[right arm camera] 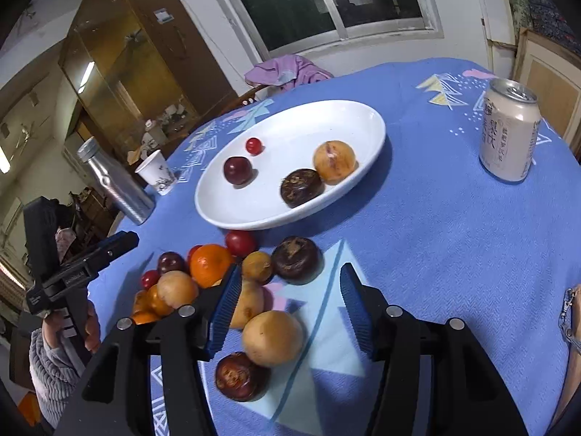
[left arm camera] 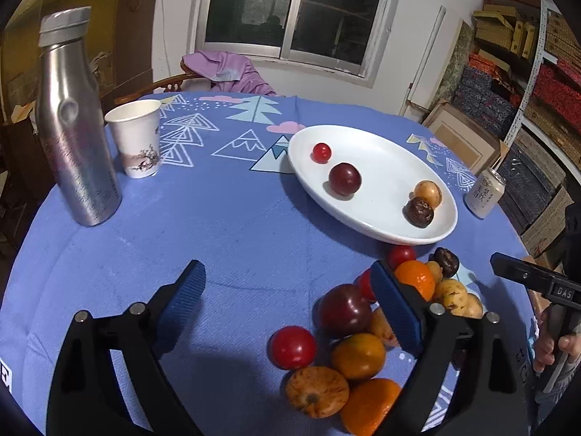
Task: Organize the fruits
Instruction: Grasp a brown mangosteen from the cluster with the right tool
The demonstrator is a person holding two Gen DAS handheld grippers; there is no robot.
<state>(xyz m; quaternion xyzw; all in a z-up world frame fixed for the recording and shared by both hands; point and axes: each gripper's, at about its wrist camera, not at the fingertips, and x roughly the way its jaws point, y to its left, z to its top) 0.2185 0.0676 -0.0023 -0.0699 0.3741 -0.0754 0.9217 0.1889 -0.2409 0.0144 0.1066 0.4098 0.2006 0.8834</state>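
a white oval plate (left arm camera: 377,167) sits right of centre in the left wrist view, on a blue tablecloth (left arm camera: 225,218) printed with trees and mountains. four fruits lie in the plate: a small red cherry tomato (left arm camera: 321,152) toward its upper left, a dark red plum (left arm camera: 345,178) just below and right of it, and at the plate's lower right a tan round fruit (left arm camera: 428,193) touching a dark brown wrinkled fruit (left arm camera: 418,212). in the right wrist view the same plate (right arm camera: 348,123) lies at centre with those four fruits inside.

the loose pile of fruit (left arm camera: 363,327) lies on the cloth in the lower right of the left wrist view, just below the plate's near rim: red tomatoes, a plum, oranges, tan fruits and dark brown ones, packed against each other.

the left gripper (left arm camera: 290,301) hangs at the bottom of its frame with its blue-padded jaws spread wide and nothing between them; its right finger stands in front of the pile. the right gripper (right arm camera: 290,305) is likewise spread, its jaws empty, with a tan fruit (right arm camera: 272,338) and a dark brown fruit (right arm camera: 239,376) on the cloth low in the gap.

in the left wrist view a capped silver metal bottle (left arm camera: 72,127) stands upright at upper left with a white paper cup (left arm camera: 136,138) just to its right, its contents not visible. an opened pale drink can (left arm camera: 484,192) stands at the right, beside the plate.
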